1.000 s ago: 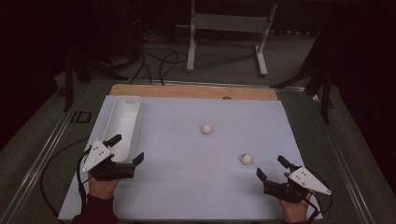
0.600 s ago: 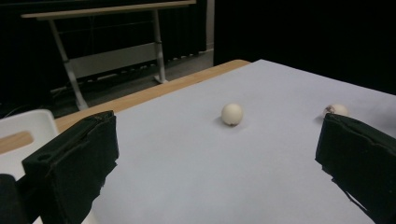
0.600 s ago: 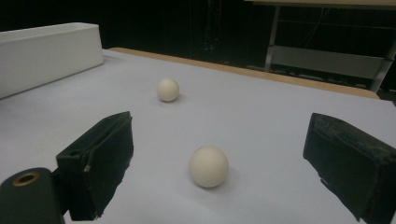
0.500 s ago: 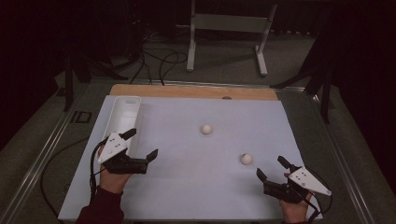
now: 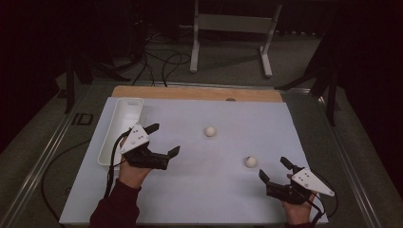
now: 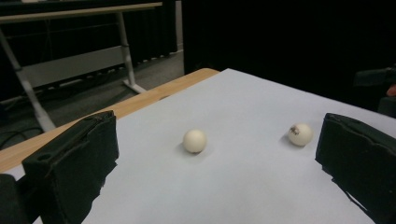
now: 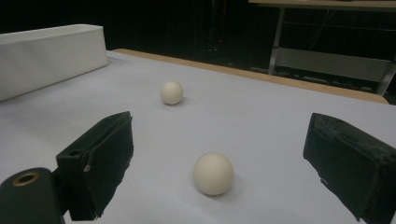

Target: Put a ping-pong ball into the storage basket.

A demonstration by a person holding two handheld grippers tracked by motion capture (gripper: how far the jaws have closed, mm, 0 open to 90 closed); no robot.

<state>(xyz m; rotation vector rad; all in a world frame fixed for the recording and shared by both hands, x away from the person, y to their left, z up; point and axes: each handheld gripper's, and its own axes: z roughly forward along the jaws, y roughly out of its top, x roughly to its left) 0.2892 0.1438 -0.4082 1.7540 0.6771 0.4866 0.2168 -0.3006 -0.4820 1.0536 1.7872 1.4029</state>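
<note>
Two small cream balls lie on the pale sheet that covers the bench (image 5: pixel 157 209). The far ball (image 5: pixel 210 131) sits near the sheet's middle, toward 12 o'clock; the near ball (image 5: pixel 251 162) lies toward 4 o'clock from it, just beyond the right gripper (image 5: pixel 275 171). Both look smooth, hard and light, likely hollow. They should roll at the slightest nudge and slip out of a lopsided squeeze, so the safest hold is across the widest part, pads square on either side and low enough to keep the ball from popping upward.

The right gripper has its jaws wide apart and holds nothing; in its own view the near ball (image 7: pixel 213 173) rests between them, a little ahead and untouched. The left gripper (image 5: pixel 165 139), also spread wide and empty, hovers at about 8 o'clock from the far ball and points toward it; in its view that ball (image 6: pixel 194 140) lies ahead, well apart from the pads.

A white tray (image 5: pixel 109 142) runs along the sheet's 9 o'clock side, just beside the left hand, open-topped and apparently empty. Between balls and tray the sheet is bare, so there is free room. The near ball lies closer to the 3 o'clock edge, where a stray roll could send it off.
</note>
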